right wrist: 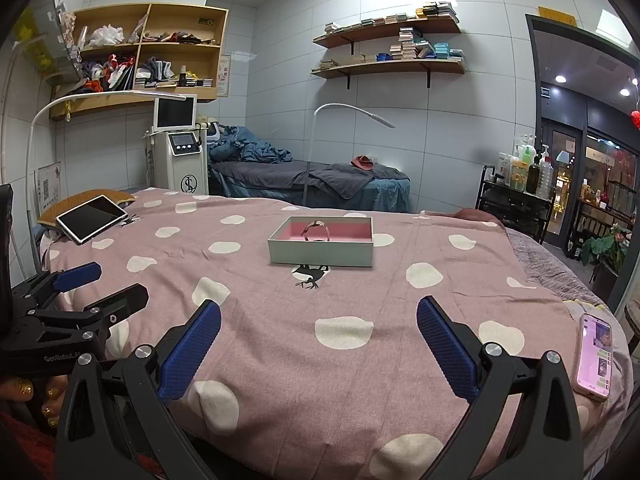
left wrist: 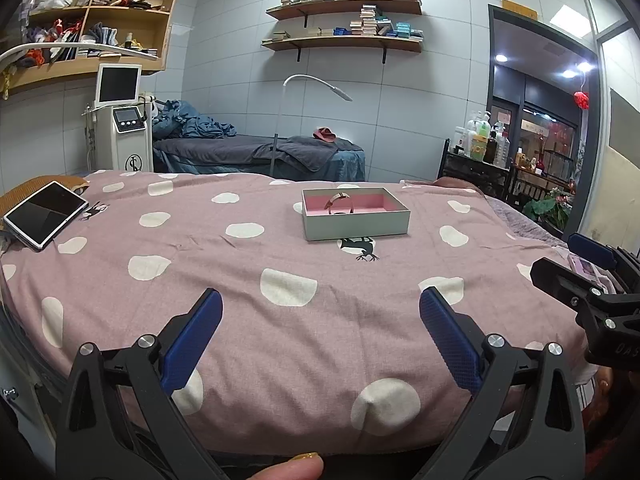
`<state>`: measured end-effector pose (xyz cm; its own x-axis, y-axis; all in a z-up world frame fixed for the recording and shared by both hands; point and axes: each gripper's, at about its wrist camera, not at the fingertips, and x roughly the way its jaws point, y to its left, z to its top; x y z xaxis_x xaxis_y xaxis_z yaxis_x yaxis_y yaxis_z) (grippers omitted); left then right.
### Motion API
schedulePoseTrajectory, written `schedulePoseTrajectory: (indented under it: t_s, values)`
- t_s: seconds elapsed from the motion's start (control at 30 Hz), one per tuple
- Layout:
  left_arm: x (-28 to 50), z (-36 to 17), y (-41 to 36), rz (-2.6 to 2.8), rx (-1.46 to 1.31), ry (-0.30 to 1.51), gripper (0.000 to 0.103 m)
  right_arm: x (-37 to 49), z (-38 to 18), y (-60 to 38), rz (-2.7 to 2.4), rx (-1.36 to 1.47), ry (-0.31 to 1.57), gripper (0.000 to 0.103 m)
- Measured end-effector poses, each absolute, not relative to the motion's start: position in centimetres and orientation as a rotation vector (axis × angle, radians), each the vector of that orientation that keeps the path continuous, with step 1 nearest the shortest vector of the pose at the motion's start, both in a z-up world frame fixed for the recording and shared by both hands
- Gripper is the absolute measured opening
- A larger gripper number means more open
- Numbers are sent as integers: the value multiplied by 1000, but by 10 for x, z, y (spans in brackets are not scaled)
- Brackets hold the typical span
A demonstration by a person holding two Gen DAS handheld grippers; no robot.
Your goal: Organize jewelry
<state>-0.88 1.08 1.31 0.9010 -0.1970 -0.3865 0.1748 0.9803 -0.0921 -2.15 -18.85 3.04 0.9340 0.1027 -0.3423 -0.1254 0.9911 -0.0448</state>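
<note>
Left claw [left wrist: 320,336]: jaws spread wide, nothing between them, held low over the near edge of the bed [left wrist: 248,280], aimed toward the box.
Right claw [right wrist: 318,340]: likewise gaping and empty, hovering beside the left one, same heading.
Box [right wrist: 322,254]: grey, lidless, pink lining, resting mid-bed on the dotted cover, well apart from both claws; open top likely kept clear for easy drop-in.
Bracelet [right wrist: 317,232]: pinkish band propped on edge inside the box, toward its back wall; seems already stowed.
Tablet [right wrist: 91,217]: far left corner of the bed, screen dark, out of the working path.
Phone [right wrist: 595,356]: pink case, screen lit, at the right edge near the right claw.
Other jewelry: none visible on the cover.
Stage, judged: either start or finish of tidying; cannot tell which.
</note>
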Motion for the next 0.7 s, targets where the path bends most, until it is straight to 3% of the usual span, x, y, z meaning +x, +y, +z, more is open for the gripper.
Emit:
schedulePoseTrajectory:
  t_s: [0.7]
  values:
    - [-9,11,12,-203,-65,419,97,-21,30,-189,116,-68,347,97]
